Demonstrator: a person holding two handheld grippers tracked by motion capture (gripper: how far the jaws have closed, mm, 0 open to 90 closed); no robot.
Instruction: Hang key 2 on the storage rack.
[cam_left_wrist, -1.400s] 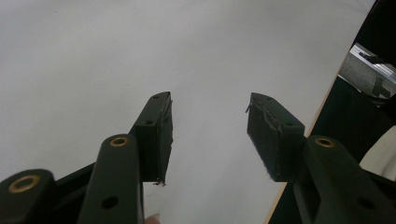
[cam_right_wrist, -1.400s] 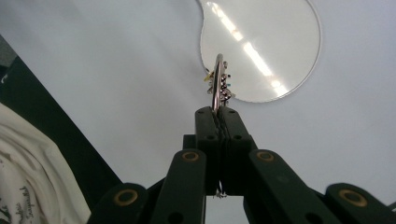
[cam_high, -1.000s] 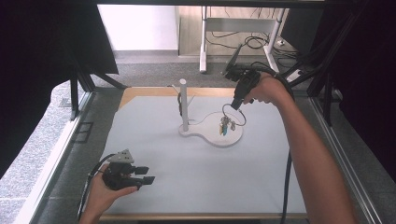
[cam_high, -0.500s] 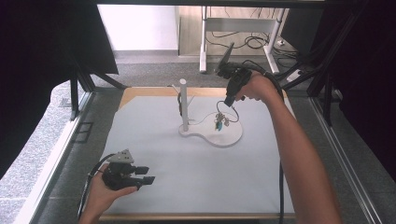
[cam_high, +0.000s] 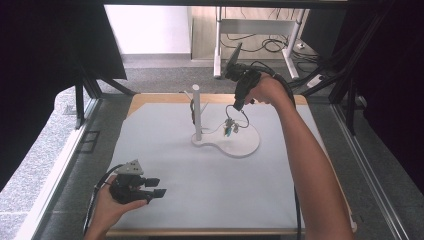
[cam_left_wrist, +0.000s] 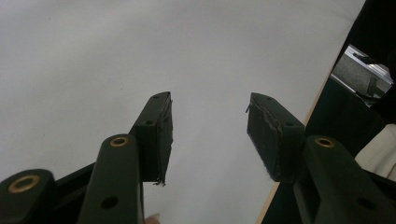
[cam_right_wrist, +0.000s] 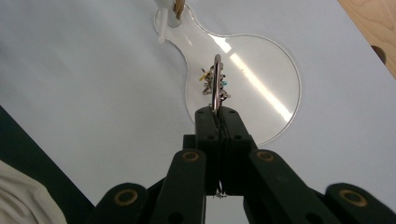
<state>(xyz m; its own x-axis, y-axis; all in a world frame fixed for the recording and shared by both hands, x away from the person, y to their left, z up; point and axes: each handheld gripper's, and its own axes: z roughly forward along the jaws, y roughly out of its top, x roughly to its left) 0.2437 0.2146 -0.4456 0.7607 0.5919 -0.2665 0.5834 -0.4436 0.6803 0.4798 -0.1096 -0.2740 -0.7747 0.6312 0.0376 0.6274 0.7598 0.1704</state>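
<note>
Overhead, right gripper (cam_right_wrist: 217, 112) pinching thin metal ring (cam_right_wrist: 217, 84), glossy round-ended white base (cam_right_wrist: 261, 74)

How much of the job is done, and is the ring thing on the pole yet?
Done: the right gripper has shut on the metal ring and lifted it, charms dangling above the white stand base. In hand: carrying it. Left, probably: hanging it on the post. The left gripper waits open.

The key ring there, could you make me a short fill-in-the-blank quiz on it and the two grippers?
1. The right gripper is ____ on the key ring.
2. The left gripper has its jaws ____.
3. The key ring hangs above the white ____ of the stand.

Missing words: shut; open; base
</note>
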